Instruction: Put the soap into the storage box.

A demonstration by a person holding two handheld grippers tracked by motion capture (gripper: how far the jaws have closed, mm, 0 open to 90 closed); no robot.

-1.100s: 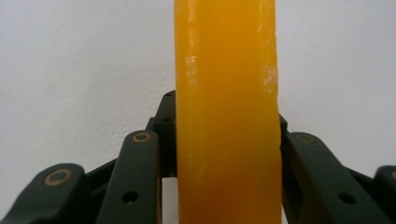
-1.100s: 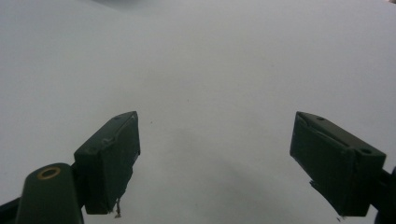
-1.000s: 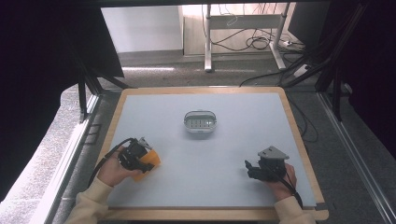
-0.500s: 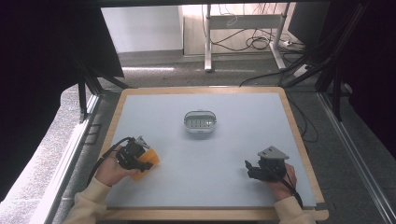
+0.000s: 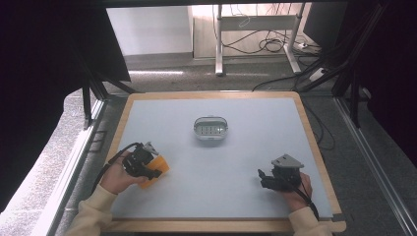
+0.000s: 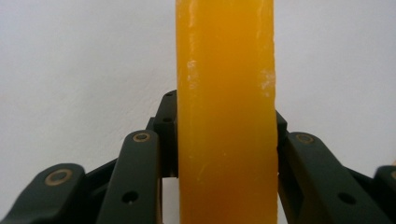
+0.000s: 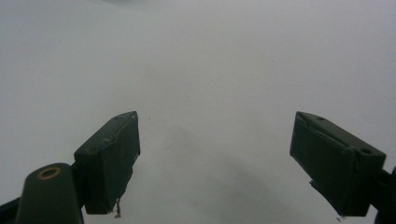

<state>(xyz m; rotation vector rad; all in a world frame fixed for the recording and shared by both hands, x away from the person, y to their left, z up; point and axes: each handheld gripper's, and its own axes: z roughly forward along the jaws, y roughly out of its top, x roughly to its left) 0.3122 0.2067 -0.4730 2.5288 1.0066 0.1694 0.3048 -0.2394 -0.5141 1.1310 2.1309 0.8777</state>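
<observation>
Nothing has shifted: left gripper [image 5: 153, 173] stays clamped on the orange bar [image 6: 226, 112], grey dish [image 5: 211, 128] at its one o'clock; right gripper [image 7: 215, 163] gapes empty.

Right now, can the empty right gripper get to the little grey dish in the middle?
Probably yes. The right gripper is open with nothing in it, and only bare table lies between it and the grey dish.

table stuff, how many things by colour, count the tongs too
orange: 1, the orange bar, clamped in the left tongs
pale grey-green: 1, the oval dish at mid table
black: 2, the left tongs and the right tongs, whose jaws stand apart with nothing between them
total: 4
</observation>
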